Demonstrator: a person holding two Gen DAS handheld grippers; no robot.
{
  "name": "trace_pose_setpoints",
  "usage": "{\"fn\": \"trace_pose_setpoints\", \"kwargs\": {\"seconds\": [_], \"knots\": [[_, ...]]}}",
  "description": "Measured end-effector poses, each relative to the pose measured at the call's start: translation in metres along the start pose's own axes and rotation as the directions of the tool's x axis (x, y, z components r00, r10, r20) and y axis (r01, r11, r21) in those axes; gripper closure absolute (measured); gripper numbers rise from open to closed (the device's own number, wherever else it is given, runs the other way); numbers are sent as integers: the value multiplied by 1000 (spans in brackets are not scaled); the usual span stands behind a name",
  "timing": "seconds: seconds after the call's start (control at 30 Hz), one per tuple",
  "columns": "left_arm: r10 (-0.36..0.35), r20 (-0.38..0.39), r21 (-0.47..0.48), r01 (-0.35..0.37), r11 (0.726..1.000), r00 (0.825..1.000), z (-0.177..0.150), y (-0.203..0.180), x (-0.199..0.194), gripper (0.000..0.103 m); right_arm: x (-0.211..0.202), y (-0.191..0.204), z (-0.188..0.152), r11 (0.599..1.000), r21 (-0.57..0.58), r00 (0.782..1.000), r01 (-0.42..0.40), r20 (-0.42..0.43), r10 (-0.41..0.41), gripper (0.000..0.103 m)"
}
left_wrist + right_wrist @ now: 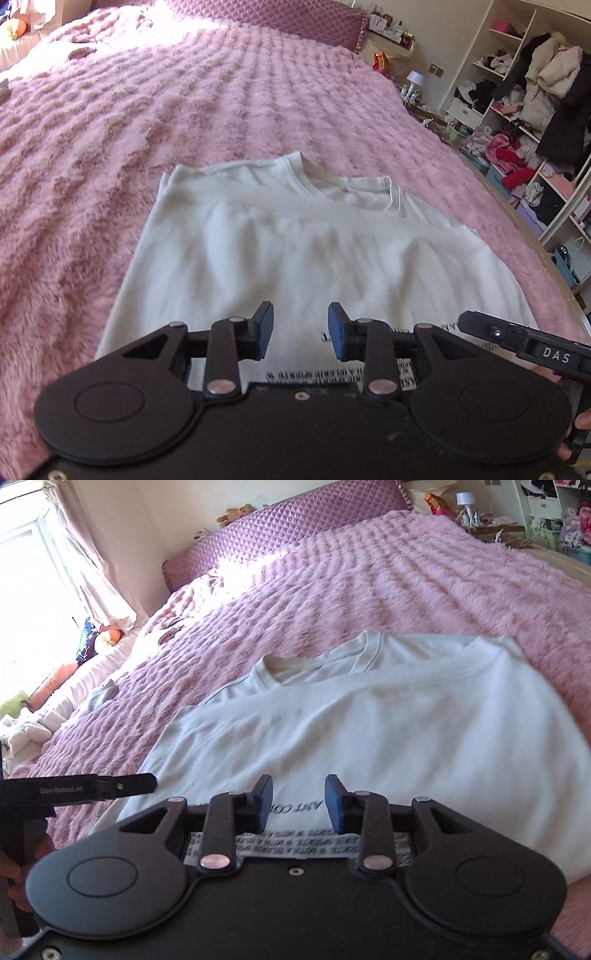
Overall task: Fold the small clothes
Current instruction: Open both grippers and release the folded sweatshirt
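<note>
A white T-shirt point(277, 251) lies flat on the pink fluffy bedspread point(110, 147), collar at the far end and black printed text at the near end. Its sides look folded inward. My left gripper point(301, 321) hovers over the shirt's near, printed end, open, with only the cloth below showing in the gap. In the right wrist view the same T-shirt point(388, 731) fills the middle. My right gripper point(299, 797) is also open over the printed end, holding nothing. A black bar of the other tool point(92, 786) reaches in from the left, with a hand below it.
A purple quilted headboard point(288, 528) runs along the far end of the bed. Open shelves crammed with clothes point(524, 110) stand beyond the bed's right edge. Soft toys and loose cloth point(26, 731) lie by the bright window side.
</note>
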State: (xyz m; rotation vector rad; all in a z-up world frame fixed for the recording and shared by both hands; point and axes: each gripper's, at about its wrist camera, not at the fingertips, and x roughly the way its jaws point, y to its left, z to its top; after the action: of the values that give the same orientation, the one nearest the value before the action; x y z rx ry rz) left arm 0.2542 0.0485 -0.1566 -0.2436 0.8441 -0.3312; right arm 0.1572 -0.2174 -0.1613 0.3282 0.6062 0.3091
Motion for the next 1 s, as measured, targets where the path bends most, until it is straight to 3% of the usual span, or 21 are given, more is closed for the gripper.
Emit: {"fn": "trace_pose_setpoints", "kwargs": {"seconds": [0.07, 0.2, 0.3, 0.47, 0.63, 0.83, 1.0], "knots": [[10, -26, -8, -10, 1000, 1000, -13, 4, 3, 71, 7, 4, -10, 1000, -15, 1000, 2, -23, -2, 72], [84, -32, -50, -85, 995, 996, -22, 32, -2, 71, -5, -13, -19, 996, -18, 996, 88, -17, -89, 72], [101, -46, -130, -107, 986, 994, -22, 55, -15, 71, -32, -49, -15, 983, 57, 985, 174, -7, -174, 72], [182, -59, -129, -188, 974, 982, -29, 79, -30, 69, -76, -114, -14, 940, 138, 950, 312, -7, -314, 72], [186, -83, -128, -195, 972, 979, -47, 89, -17, 66, -84, -148, -30, 924, 261, 959, 278, -29, -281, 81], [182, -69, -90, -188, 978, 981, -53, 91, -13, 66, -75, -147, -38, 914, 272, 953, 300, -38, -301, 83], [142, -74, -182, -153, 971, 987, -30, 91, -26, 62, -82, -137, -27, 923, 219, 948, 316, -44, -314, 82]]}}
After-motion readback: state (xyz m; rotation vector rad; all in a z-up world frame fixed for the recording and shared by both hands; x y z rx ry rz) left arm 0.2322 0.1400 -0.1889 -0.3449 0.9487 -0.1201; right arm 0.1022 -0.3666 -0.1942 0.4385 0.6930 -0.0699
